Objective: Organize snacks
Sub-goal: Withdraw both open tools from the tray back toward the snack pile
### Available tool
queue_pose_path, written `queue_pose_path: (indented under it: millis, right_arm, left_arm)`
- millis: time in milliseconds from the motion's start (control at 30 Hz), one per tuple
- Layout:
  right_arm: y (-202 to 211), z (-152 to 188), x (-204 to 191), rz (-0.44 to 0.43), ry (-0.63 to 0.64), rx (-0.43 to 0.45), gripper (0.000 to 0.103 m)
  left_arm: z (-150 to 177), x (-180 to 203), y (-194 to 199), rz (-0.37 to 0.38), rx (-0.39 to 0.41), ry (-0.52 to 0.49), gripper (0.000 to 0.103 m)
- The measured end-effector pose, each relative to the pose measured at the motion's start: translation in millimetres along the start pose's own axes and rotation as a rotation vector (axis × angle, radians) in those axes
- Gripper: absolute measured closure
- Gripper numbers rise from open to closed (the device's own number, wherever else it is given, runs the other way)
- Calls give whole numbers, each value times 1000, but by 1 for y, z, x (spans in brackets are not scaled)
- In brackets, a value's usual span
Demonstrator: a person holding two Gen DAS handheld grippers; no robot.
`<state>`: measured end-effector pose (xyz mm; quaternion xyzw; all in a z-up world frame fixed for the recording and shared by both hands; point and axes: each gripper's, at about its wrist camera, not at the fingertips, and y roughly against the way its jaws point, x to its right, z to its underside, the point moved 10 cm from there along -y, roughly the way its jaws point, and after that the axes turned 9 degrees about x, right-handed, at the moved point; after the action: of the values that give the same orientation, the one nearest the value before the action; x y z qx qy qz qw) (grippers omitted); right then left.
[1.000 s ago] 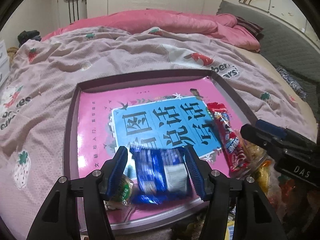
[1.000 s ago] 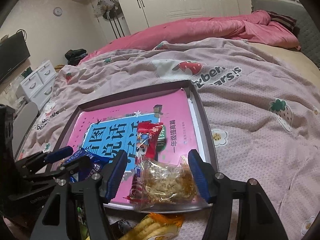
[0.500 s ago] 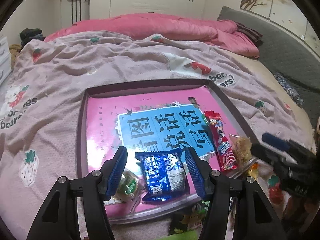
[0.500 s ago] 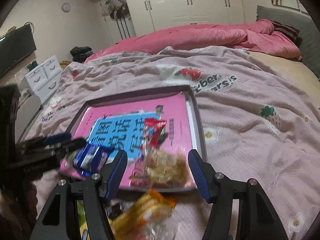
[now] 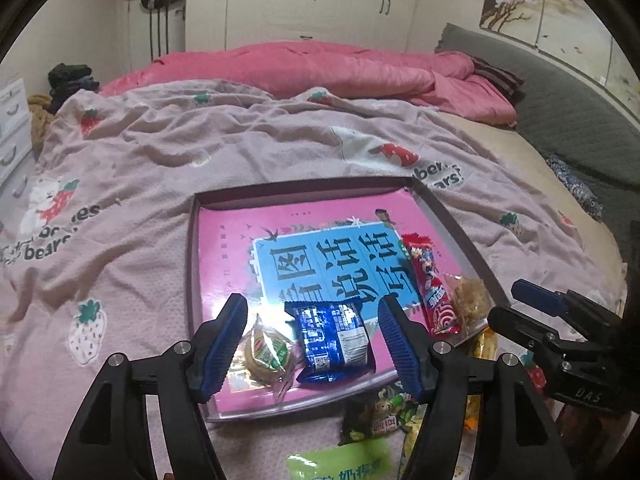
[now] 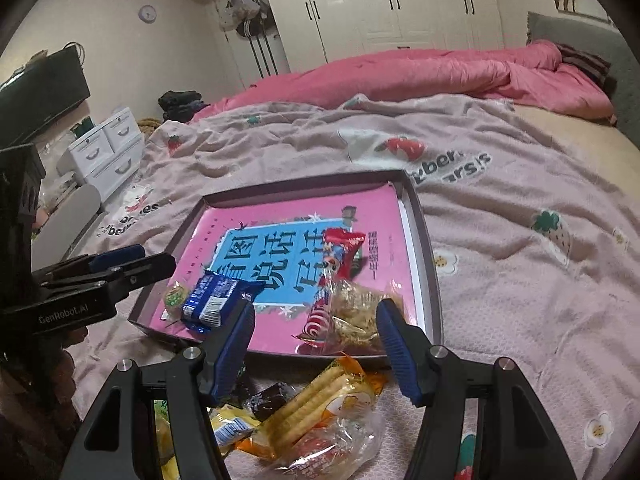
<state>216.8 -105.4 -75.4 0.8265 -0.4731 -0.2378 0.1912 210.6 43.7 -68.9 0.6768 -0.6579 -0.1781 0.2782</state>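
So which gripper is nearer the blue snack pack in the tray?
Left. The left gripper hovers right over the blue snack pack, jaws opening and clear of it. The right gripper sits over the clear crumbly pack.

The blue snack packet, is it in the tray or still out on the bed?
In: blue packet lies flat inside the tray.

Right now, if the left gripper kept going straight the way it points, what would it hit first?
Most likely the blue snack packet lying in the tray; it sits between the left gripper's opening jaws, untouched. Depth is hard to judge here.
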Motion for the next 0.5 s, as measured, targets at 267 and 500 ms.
queue_pose_path:
  millis: [267, 500]
  right_arm:
    - [23, -16, -4, -5, 5, 66, 40]
    - [34, -19, -6, -6, 9, 85, 40]
  left_arm:
    - [-11, -4, 25, -4, 35, 2, 32]
    - [-12, -3, 44, -2, 52, -11, 32]
